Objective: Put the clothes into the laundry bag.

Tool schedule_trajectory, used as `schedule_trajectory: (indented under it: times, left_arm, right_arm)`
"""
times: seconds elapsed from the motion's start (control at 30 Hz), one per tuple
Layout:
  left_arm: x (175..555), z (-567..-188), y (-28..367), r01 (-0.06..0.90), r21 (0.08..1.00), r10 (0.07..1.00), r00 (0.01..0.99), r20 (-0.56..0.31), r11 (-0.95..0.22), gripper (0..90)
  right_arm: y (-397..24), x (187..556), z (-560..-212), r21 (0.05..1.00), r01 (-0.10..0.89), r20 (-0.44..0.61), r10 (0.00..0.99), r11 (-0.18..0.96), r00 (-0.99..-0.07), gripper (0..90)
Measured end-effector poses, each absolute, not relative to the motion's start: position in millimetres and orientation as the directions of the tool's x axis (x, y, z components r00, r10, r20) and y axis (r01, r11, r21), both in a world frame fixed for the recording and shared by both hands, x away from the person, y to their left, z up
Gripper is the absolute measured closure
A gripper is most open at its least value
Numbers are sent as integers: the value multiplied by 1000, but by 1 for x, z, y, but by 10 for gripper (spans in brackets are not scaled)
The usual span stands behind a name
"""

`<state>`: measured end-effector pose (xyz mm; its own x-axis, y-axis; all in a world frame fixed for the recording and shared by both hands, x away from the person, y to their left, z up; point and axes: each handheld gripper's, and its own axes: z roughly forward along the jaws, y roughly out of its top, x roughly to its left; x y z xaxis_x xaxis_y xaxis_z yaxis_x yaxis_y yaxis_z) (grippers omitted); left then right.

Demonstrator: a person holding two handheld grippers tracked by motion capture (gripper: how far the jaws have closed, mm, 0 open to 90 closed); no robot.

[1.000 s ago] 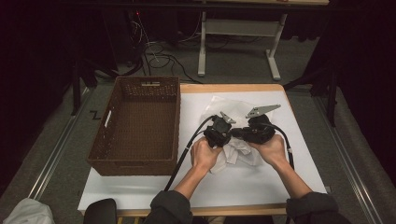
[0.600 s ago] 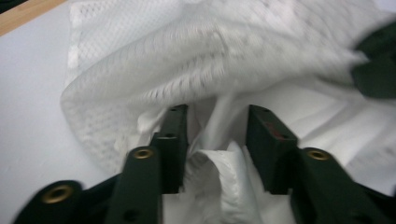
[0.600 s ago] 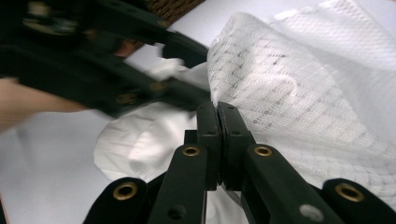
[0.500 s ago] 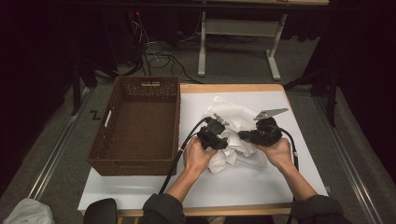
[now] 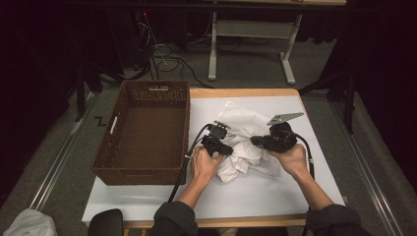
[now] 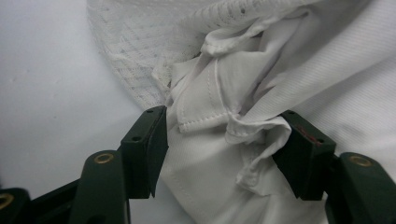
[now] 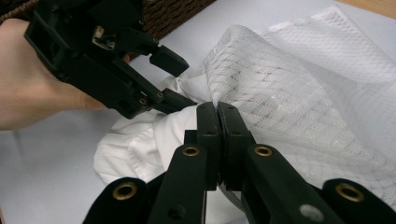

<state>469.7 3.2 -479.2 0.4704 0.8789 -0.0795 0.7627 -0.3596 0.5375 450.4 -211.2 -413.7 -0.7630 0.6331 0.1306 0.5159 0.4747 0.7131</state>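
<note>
White garment [image 5: 244, 142] bunched on the white table cover [image 5: 275, 196], just right of the brown wicker basket [image 5: 142, 132]; mesh fabric [image 7: 289, 88] beside smooth folded cloth. Left gripper [image 6: 219, 154] spread wide, a crumpled hem of the garment lying between its jaws, touching the right-hand one. Right gripper [image 7: 217, 109] pinched tight on the mesh edge of the garment, jaws pressed together. Left hand [image 5: 204, 162] and right hand [image 5: 292, 160] on either side of the pile, grippers pointed toward each other.
</note>
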Motion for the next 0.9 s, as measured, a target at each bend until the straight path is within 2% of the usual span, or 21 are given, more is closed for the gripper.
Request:
schedule_trajectory:
  times: [0.07, 0.1, 0.17, 0.23, 0.27, 0.3, 0.4, 0.53, 0.8, 0.9]
  left_arm:
    - [471, -482, 1, 771, 525, 882, 466, -76, -361, 483]
    - [470, -480, 0, 765, 522, 876, 478, -67, -377, 575]
    - [469, -478, 0, 755, 528, 870, 489, -58, -389, 701]
    - [462, -473, -1, 722, 562, 857, 514, -45, -404, 766]
    - [453, -466, -3, 669, 604, 830, 557, -22, -433, 777]
    - [453, -466, -3, 669, 604, 830, 557, -22, -433, 782]
    - [435, -450, -9, 573, 661, 760, 650, -7, -484, 784]
    - [434, -445, -17, 542, 677, 728, 686, -12, -499, 783]
    - [470, -472, -27, 614, 656, 808, 589, -11, -439, 778]
    - [467, -471, -29, 598, 666, 808, 590, 10, -445, 752]
  right_arm:
    - [-210, 451, -415, 713, 516, 132, 632, 475, -764, 897]
    - [-207, 451, -416, 712, 515, 133, 630, 476, -765, 897]
    - [-206, 451, -417, 711, 515, 133, 628, 478, -767, 897]
    - [-204, 452, -417, 711, 512, 129, 627, 482, -769, 897]
    - [-204, 452, -416, 711, 511, 128, 626, 482, -769, 897]
    - [-204, 452, -416, 711, 511, 128, 626, 482, -769, 897]
    - [-203, 452, -414, 715, 510, 128, 626, 479, -769, 897]
    - [-198, 450, -411, 719, 492, 120, 610, 490, -783, 898]
    - [-193, 443, -414, 694, 467, 104, 565, 548, -818, 898]
    - [-197, 442, -422, 682, 476, 102, 572, 555, -814, 898]
